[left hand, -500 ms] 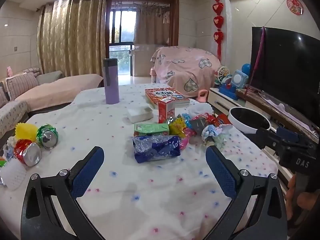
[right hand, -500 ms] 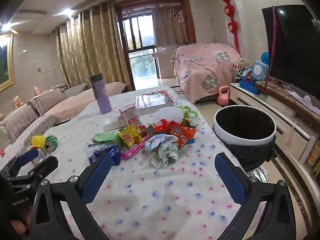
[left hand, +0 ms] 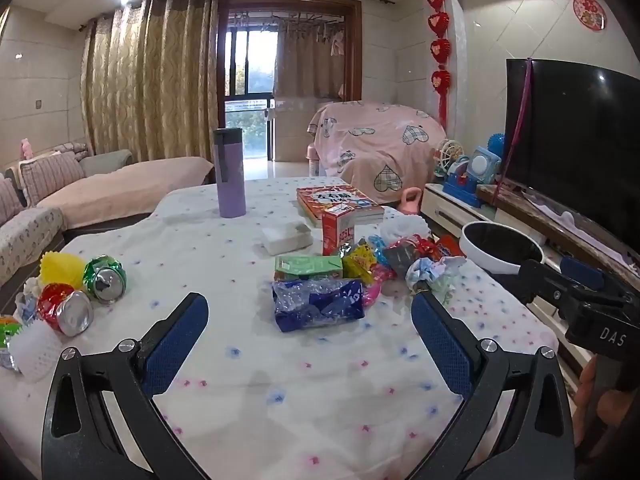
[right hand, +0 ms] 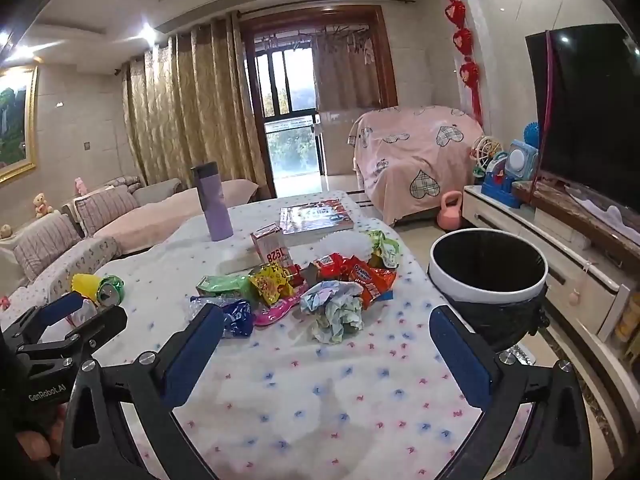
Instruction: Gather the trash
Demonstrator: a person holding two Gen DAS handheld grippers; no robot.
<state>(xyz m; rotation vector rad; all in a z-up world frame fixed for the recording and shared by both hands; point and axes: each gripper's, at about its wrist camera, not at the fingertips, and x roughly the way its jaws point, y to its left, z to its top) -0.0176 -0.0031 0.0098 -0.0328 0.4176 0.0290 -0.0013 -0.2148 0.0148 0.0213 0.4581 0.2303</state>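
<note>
Crumpled wrappers (right hand: pixel 320 280) heaped mid-table, seemingly beside black bin (right hand: pixel 486 276).

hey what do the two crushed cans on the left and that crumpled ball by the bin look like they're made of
The green can and red can look like thin aluminium: shiny silver ends, dented printed sides. The crumpled ball looks like matte printed paper or tissue, with soft irregular folds; which one is hard to tell. The bin seems glossy white plastic with a black liner.

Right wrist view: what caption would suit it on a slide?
Open right gripper hovers over a crumpled paper ball and snack wrappers, beside the black bin.
</note>
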